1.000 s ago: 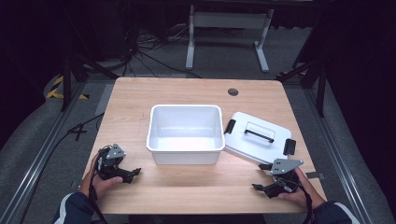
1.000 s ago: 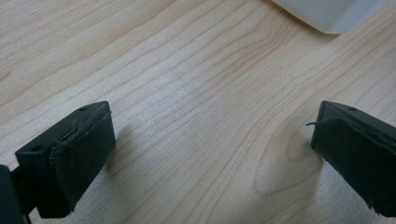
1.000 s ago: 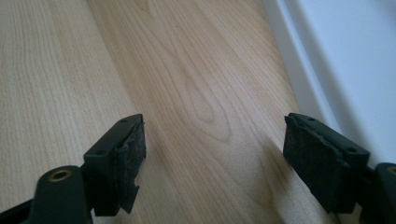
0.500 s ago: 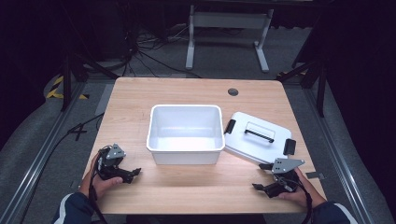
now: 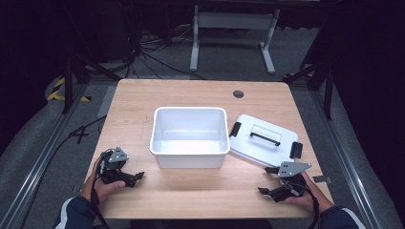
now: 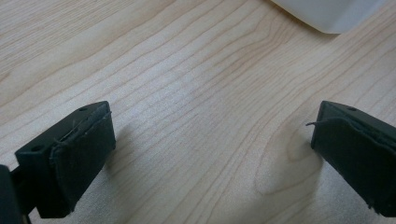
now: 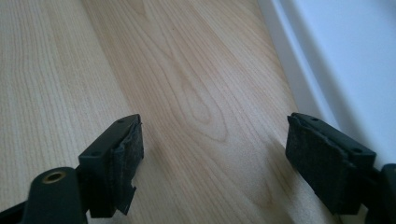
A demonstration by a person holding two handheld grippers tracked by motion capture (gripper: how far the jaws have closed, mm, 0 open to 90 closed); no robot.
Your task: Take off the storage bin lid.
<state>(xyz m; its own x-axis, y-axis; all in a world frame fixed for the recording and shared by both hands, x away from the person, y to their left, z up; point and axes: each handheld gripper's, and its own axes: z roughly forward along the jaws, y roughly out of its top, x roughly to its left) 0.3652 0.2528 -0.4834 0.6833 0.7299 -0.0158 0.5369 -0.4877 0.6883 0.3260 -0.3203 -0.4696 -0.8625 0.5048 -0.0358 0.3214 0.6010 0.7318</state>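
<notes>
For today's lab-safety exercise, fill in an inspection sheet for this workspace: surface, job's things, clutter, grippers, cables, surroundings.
Surface: wooden table, bare apart from the items below; round grommet hole near the far edge.
Job's things: empty white bin at centre; its lid, with black handle and latches, lies flat beside it, touching its right side.
Clutter: nothing seen.
Grippers: left gripper and right gripper low over the near edge, jaws open, holding nothing.
Cables: one trails from each gripper; more lie on the floor beyond.
Surroundings: dark room, grey floor, white stand behind.
</notes>
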